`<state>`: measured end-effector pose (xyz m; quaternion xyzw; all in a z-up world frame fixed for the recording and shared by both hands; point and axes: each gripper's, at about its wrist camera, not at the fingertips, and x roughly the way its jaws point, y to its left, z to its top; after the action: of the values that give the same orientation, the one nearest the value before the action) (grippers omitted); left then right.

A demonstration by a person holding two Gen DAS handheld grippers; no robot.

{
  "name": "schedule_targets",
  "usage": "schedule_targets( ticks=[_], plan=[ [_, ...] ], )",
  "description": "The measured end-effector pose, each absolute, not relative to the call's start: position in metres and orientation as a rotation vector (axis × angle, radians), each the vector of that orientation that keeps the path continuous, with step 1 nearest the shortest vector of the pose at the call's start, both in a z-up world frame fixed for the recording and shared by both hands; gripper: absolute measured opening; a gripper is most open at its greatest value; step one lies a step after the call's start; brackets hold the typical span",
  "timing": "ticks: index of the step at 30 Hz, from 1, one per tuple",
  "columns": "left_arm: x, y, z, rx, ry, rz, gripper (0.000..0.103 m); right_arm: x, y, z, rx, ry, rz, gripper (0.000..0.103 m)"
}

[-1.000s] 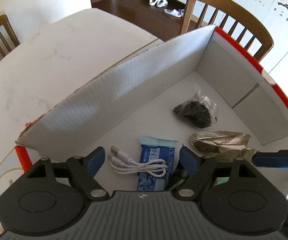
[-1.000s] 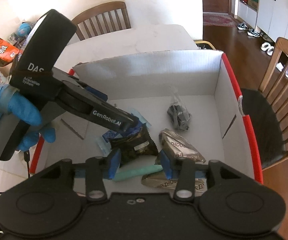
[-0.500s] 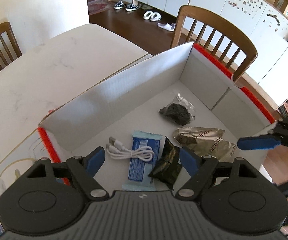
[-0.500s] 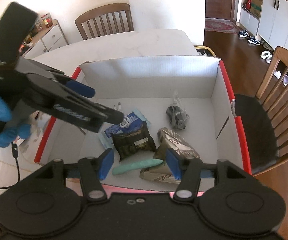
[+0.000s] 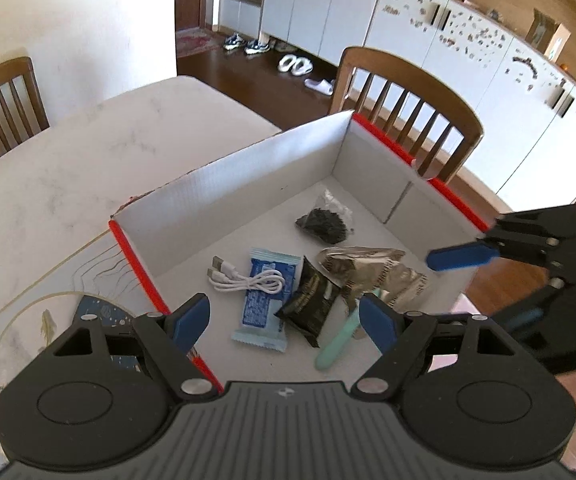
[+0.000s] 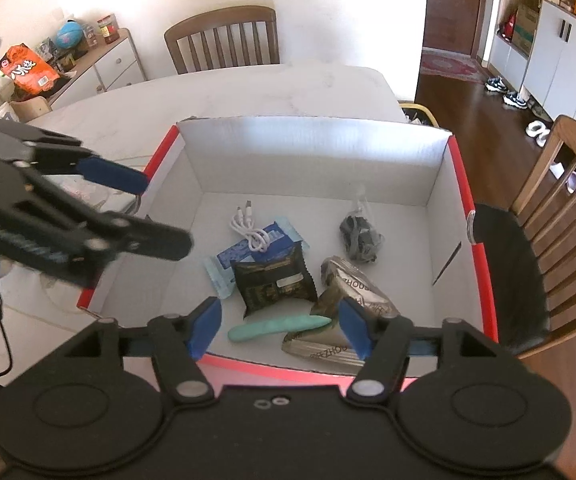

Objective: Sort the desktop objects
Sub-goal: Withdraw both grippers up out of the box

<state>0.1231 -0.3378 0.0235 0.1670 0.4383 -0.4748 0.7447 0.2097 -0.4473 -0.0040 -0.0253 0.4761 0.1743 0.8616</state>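
1. Currently, the left gripper (image 5: 284, 318) hovers above the near left corner of the cardboard box (image 5: 248, 172). Its jaws stand apart with nothing between them.
2. The right gripper (image 6: 278, 330) hangs over the box's near wall at the bottom of its own view. Its jaws are opening, and no pad touches anything; the mint-green stick (image 6: 278, 327) lies on the box floor below the gap.
3. Box contents, right wrist view:
   - white cable (image 6: 248, 232), upper left of the group, lying on the blue wrapper (image 6: 224, 258);
   - dark packet (image 6: 274, 282), centre, overlapping the blue wrapper;
   - clear bag of dark pieces (image 6: 358, 236), upper right, set apart from the rest;
   - two foil pouches (image 6: 352, 284), lower right, touching the stick's right end.
4. Judged status: these items are already sorted into the box. A blue item (image 5: 100, 312) lies outside the box on the counter (image 5: 88, 152), at the lower left of the left wrist view, just beside the red rim.
5. Governing relation: the blue item sits left of and below the left jaws in that view, partly hidden behind the gripper body. Its long axis cannot be determined. The left hand is plainly the nearer one; the right gripper is across the box from it.
6. The next pick probably calls for the left gripper to swing outward past the red rim before descending.
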Motion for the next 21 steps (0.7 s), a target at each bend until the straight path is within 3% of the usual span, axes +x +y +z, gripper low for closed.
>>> schedule_targets(
  ticks=[12, 17, 21],
  plan=[
    [0.108, -0.296, 0.036, 0.328, 0.916, -1.043, 0.086, 0.203, -0.438, -0.005, -0.036, 0.993, 0.366, 0.081],
    [0.105, -0.280, 0.035, 0.305, 0.907, -1.042, 0.101, 0.198, -0.430, -0.004, -0.032, 0.981, 0.363, 0.090],
    [0.105, -0.267, 0.036, 0.296, 0.898, -1.037, 0.102, 0.195, -0.421, -0.003, -0.031, 0.978, 0.353, 0.091]
  ],
)
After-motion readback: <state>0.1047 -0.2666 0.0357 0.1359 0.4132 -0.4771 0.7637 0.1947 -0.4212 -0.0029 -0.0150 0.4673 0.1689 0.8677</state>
